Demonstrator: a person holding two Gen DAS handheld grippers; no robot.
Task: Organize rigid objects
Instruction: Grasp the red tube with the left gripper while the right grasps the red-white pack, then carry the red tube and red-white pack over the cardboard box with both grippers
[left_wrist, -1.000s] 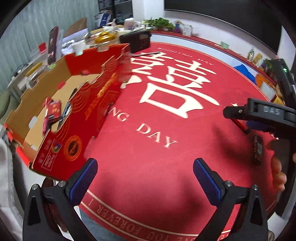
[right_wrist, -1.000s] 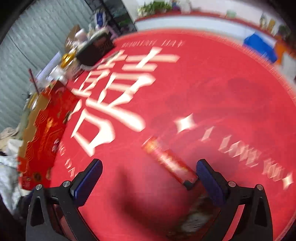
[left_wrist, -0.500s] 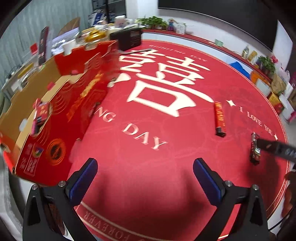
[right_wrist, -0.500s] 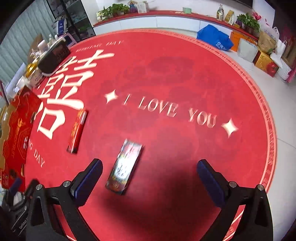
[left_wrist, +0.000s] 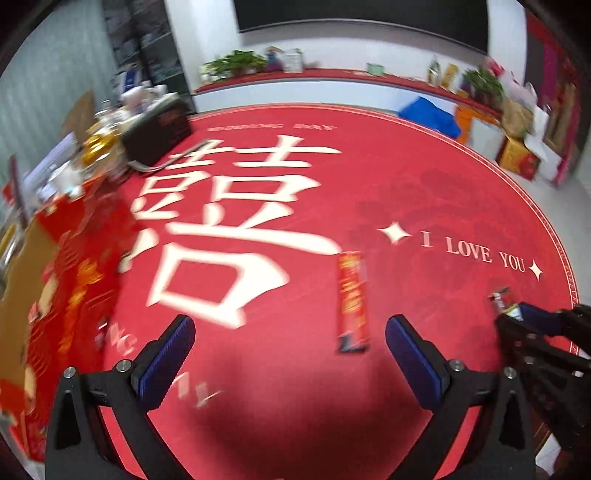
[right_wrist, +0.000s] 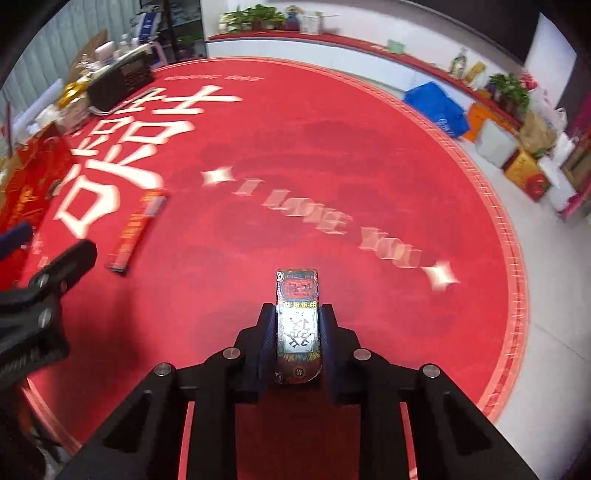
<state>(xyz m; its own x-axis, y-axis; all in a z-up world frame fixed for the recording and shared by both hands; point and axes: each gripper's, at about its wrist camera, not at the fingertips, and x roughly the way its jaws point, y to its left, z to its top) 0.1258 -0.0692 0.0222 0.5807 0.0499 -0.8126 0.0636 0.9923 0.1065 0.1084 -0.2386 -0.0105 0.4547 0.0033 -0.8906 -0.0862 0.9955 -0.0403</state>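
My right gripper (right_wrist: 297, 314) is shut on a small printed card box (right_wrist: 297, 317) and holds it over the round red table; both also show at the right edge of the left wrist view (left_wrist: 504, 302). My left gripper (left_wrist: 290, 349) is open and empty above the table. A long red box (left_wrist: 352, 299) lies on the cloth just ahead of it, near the right finger; it also shows in the right wrist view (right_wrist: 135, 230). An open red cardboard carton (left_wrist: 74, 266) stands at the left.
A black radio (right_wrist: 120, 79) and assorted bottles and cups stand at the table's far left. The table edge (right_wrist: 511, 236) curves along the right; beyond it bags and boxes sit on the floor by a wall ledge.
My right gripper has closed on the card box that lay on the cloth. My left gripper has swung right, away from the carton, toward the long red box.
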